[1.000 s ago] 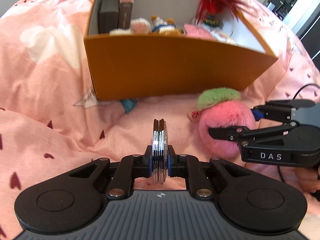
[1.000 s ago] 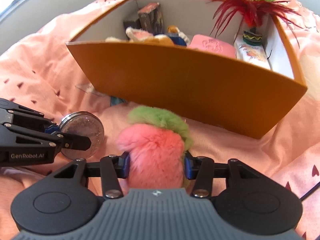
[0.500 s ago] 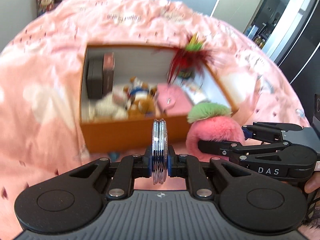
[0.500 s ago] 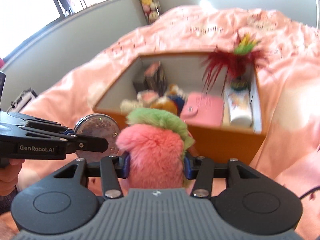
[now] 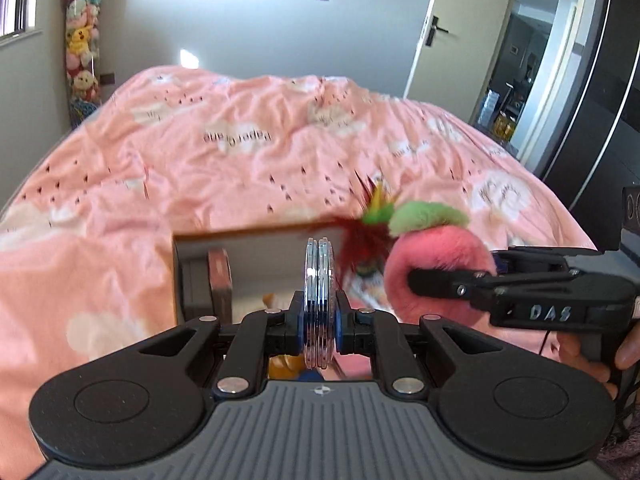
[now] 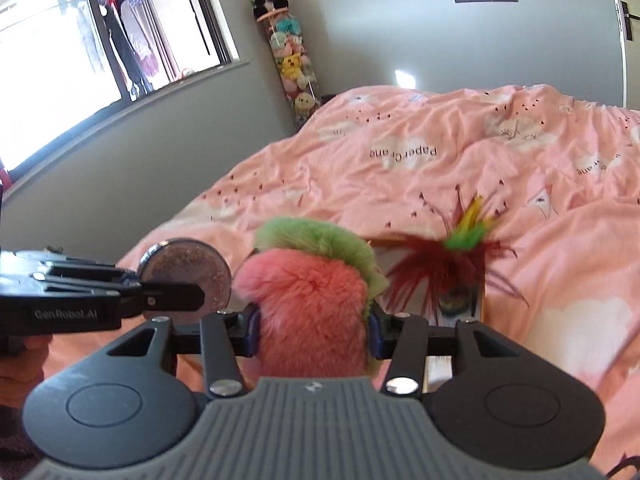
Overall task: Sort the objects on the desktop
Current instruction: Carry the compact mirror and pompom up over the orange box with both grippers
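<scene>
From the left wrist view, the left gripper [image 5: 319,320] has its jaws pressed almost together on a round flat case [image 5: 319,300], which stands on edge between the blue pads. It is thin, so the jaws must come nearly closed to keep it. Beyond it lies the orange box [image 5: 240,236] on the pink bedcover [image 5: 200,160]; some dark boxes and a red feather toy [image 5: 366,236] are inside. I judge the case is carried above the near wall of the box so that it can be put in with the other things. To the right, the right gripper [image 5: 424,276] is beside it, holding a pink plush ball [image 5: 436,264] with a green top.

From the right wrist view, the right gripper [image 6: 312,332] is about half spread, and its pads squeeze the pink plush ball [image 6: 308,300] from both sides; the soft fur bulges between them. The ball hides most of the box, and only the feather toy [image 6: 452,264] and a little of the box's far right part show. To the left, the left gripper [image 6: 192,300] shows the glittery face of the round flat case [image 6: 188,268]. Both things appear to hang over the near side of the box.
</scene>
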Tool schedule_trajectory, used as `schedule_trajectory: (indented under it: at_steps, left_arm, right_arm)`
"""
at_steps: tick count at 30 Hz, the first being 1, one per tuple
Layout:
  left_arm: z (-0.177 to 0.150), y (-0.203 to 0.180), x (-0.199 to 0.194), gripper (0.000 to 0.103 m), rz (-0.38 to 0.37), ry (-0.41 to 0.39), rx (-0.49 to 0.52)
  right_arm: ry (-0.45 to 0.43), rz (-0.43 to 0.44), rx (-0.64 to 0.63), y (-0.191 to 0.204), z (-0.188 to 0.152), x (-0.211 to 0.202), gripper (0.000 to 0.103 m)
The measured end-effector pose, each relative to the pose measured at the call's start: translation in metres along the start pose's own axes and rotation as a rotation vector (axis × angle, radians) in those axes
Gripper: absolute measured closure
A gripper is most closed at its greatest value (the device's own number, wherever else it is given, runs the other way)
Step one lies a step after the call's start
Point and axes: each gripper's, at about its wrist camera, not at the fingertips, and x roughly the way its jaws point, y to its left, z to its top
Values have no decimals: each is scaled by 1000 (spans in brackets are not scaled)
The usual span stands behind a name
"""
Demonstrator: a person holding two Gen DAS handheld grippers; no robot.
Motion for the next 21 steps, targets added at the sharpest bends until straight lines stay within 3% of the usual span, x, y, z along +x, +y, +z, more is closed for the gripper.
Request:
schedule_trajectory:
  at_steps: [6, 15, 21]
  left_arm:
    - [18, 23, 31, 88, 0, 20, -53]
    - [7, 63, 83, 88, 36, 112, -150]
    - [2, 76, 97, 88, 48, 145, -163]
  right_arm:
    - [32, 24, 43, -7, 29, 42, 52]
    - [197, -18, 62, -16, 24, 142, 52]
    - [256, -21, 68, -20, 23, 189, 52]
